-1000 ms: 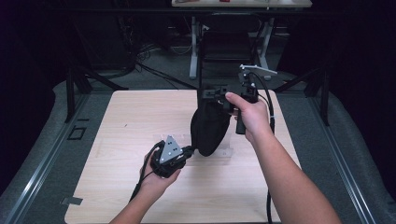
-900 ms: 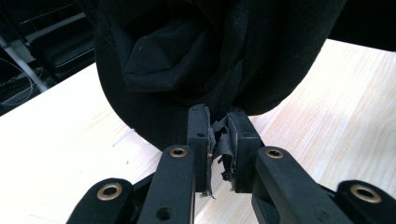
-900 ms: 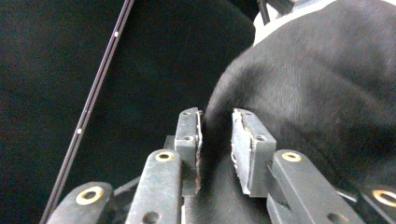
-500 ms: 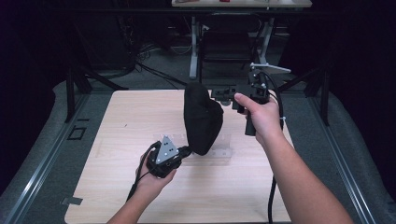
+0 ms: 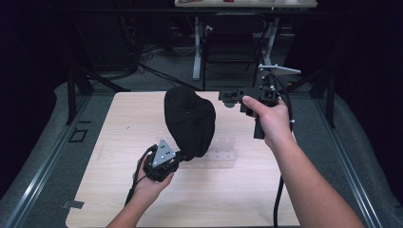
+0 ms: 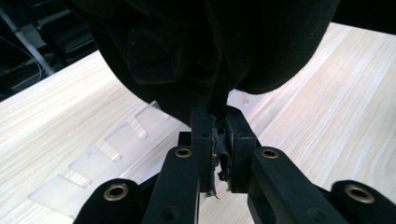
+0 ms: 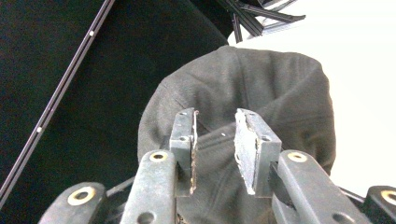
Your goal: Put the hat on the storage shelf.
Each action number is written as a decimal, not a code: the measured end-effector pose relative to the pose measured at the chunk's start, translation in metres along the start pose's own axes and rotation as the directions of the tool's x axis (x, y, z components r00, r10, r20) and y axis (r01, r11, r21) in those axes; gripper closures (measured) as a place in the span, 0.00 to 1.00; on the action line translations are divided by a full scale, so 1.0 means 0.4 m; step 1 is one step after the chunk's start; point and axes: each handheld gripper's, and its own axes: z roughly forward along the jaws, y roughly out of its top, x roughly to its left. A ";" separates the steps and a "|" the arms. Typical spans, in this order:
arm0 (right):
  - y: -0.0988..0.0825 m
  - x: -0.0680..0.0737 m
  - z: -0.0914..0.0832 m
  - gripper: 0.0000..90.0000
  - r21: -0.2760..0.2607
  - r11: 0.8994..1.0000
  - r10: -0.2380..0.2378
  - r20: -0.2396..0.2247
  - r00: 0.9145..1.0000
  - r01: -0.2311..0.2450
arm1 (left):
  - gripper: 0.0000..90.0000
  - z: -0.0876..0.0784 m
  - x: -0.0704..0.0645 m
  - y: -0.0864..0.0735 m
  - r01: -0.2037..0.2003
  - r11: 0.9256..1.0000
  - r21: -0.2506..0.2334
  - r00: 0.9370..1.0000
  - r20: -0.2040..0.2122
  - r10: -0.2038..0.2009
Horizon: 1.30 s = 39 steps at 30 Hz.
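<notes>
- The left gripper (image 5: 183,156), held in the person's left hand (image 5: 153,183) near the front middle of the table (image 5: 119,123), has its jaws clamped on the lower edge of a black cap (image 5: 189,121).
- In the left gripper view the two black jaws stand pressed together with a fold of the cap's dark cloth (image 6: 219,93) pinched between them, and the rest of the cap bulges up and over them.
- A clear plastic strip with notches (image 5: 223,154) lies flat on the wood just under and beside the cap; in the left gripper view it (image 6: 107,154) runs off to the left of the jaws.
- The cap stands upright above the table's middle, hanging from nothing but the left grip, its rounded crown uppermost.
- Farther back, the right gripper (image 5: 228,98) in the right hand (image 5: 271,118) is level with the cap's top, just to its right and apart from it.
- Its jaws have just been opening and stand apart with nothing between them; in the right gripper view the pads (image 7: 252,144) frame the cap's crown (image 7: 280,88) beyond them without touching it.
</notes>
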 end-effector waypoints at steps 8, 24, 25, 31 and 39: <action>-0.001 -0.001 -0.006 0.75 -0.004 1.000 -0.004 0.007 1.000 0.004 | 0.94 0.012 0.019 -0.066 0.080 0.996 0.027 0.997 -0.005 -0.080; -0.009 -0.011 -0.037 0.75 -0.013 0.999 -0.031 0.058 0.998 0.032 | 0.80 -0.009 0.032 -0.100 0.126 0.992 0.020 0.992 -0.015 -0.126; -0.011 -0.015 -0.040 0.75 -0.011 0.999 -0.033 0.064 0.997 0.034 | 0.78 -0.013 0.036 -0.102 0.129 0.991 0.022 0.992 -0.013 -0.129; -0.027 -0.033 -0.055 0.74 -0.005 0.999 -0.047 0.106 0.993 0.048 | 0.65 -0.036 0.052 -0.117 0.190 0.982 -0.009 0.982 -0.016 -0.190; -0.069 -0.042 -0.075 0.73 -0.017 0.994 -0.107 0.169 0.980 0.111 | 0.54 -0.072 0.065 -0.147 0.239 0.971 -0.004 0.971 -0.013 -0.239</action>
